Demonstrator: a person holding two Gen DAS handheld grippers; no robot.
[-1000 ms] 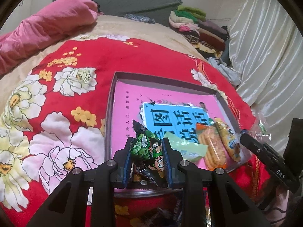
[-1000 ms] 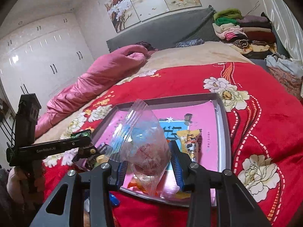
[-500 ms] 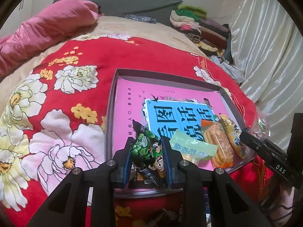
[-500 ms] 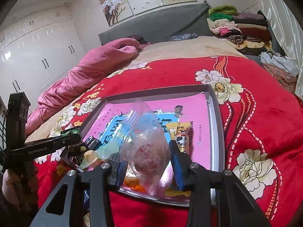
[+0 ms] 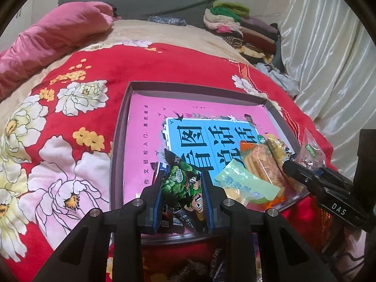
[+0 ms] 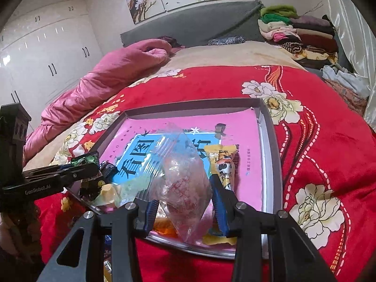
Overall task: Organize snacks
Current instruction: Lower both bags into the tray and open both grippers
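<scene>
The left gripper (image 5: pixel 182 195) is clamped on a green snack packet (image 5: pixel 185 185) printed with a cartoon figure, its blue pads pressing the packet from both sides, and holds it over the near left part of a shallow grey tray (image 5: pixel 118 141) that lies on a red blanket (image 5: pixel 70 122) with large white flowers. The tray floor is covered by a pink sheet (image 5: pixel 145 127) with a blue panel of big dark characters. The right gripper (image 6: pixel 184 202) grips a clear plastic bag (image 6: pixel 183 176) holding pale reddish contents, the bag bulging between its blue pads above the tray's near edge. Inside the tray, toward its near right part, lie a pale green packet (image 5: pixel 246 183), an orange pack of biscuits (image 5: pixel 263 166) just beside it, and a yellow packet (image 6: pixel 223 164) with a cartoon face close to the right gripper's right finger. In the left wrist view the right gripper shows at the right edge with the clear bag at its tip; in the right wrist view the left gripper enters from the left with the green packet. A rumpled pink quilt (image 6: pixel 112 75) lies on the far side of the bed, folded clothes (image 6: pixel 298 33) are stacked by the grey headboard (image 6: pixel 188 25), and white wardrobes (image 6: pixel 47 54) stand along the wall
</scene>
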